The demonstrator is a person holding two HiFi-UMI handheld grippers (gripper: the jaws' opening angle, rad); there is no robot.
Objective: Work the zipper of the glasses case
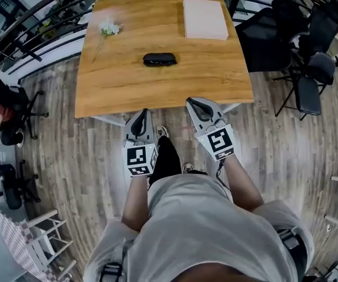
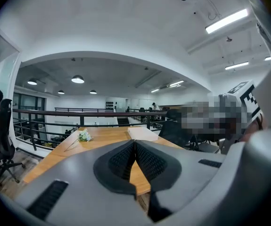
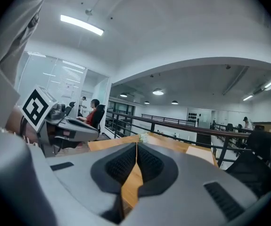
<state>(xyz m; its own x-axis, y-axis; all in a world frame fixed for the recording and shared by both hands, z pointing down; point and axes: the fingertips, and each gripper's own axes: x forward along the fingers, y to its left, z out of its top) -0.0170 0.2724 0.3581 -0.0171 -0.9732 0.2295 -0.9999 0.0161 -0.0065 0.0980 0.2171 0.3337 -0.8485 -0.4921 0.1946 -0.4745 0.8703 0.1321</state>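
The case [image 1: 159,59] was a small black oval, lying flat with its long side left to right, near the middle of the table [image 1: 116,87]. Its zipper was too small to make out. Bare wood lay all round it. A white box [image 1: 204,19] sat at the far right and flowers [image 1: 109,27] at the far left, both well apart from the case. The left claw [image 1: 143,113] and right claw [image 1: 191,103] hung over the floor [image 1: 57,157] just short of the table's near edge, each clenched on nothing. Chairs [image 1: 310,69] crowded the table's right side.
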